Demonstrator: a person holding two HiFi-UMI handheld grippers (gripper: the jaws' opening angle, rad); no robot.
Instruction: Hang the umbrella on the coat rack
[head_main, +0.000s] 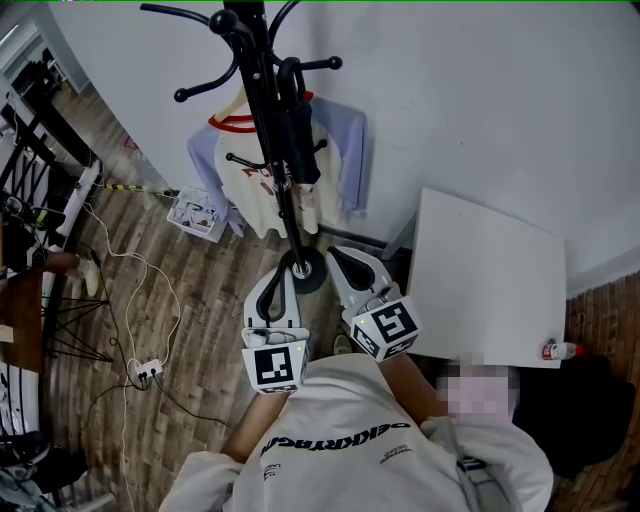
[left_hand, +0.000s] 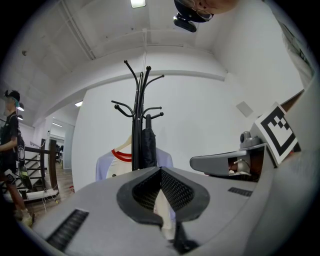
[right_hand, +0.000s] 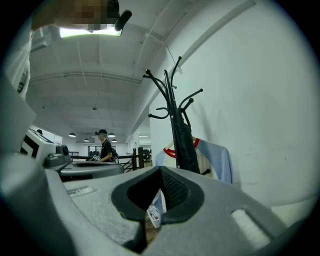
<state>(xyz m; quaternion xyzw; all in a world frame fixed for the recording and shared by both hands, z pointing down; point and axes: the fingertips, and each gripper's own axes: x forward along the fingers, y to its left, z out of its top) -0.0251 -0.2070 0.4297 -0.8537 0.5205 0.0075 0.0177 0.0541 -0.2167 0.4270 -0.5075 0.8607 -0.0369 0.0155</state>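
Black umbrella (head_main: 301, 135), black coat rack (head_main: 260, 100), white wall (head_main: 480, 90).

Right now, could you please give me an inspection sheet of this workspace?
Surface: wooden floor; white table at the right.
Job's things: black umbrella hangs on the coat rack; a shirt hangs there too.
Clutter: white box by the wall; small bottle at the table's corner.
Grippers: left gripper and right gripper both shut, empty.
Cables: power strip with trailing leads on the floor.
Surroundings: white wall; a person far left.
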